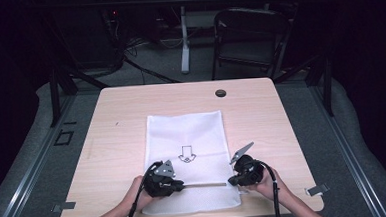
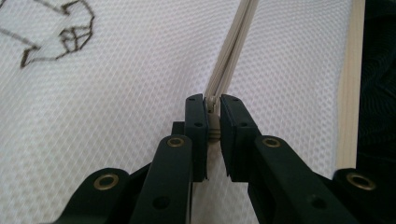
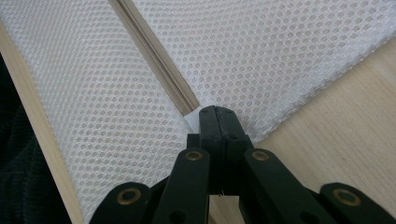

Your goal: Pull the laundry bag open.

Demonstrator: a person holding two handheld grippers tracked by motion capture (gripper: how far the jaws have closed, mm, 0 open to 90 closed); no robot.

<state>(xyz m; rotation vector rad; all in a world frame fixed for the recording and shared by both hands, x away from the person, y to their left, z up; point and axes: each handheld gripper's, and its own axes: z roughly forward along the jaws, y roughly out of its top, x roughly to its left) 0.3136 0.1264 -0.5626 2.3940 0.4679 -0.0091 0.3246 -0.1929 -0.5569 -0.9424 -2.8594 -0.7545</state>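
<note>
White mesh bag [image 1: 185,139] flat at lower centre of worktop [image 1: 112,142]. Left tool [image 2: 213,122] pinches zipper pull [image 2: 213,127]; right tool [image 3: 218,122] clamps bag's end. Likely unzipping; next, steady sideways pull.

We see the tabletop [image 1: 121,107] bare along its left edge, its right edge and its whole far edge, so a hand could pass there freely. The white mesh bag [image 1: 185,134] lies flat across the middle to the near edge. Both tools, the left tool [image 1: 181,185] and right tool [image 1: 231,181], occupy the near edge. A small dark grommet [image 1: 220,93] sits flush near the far edge.
</note>
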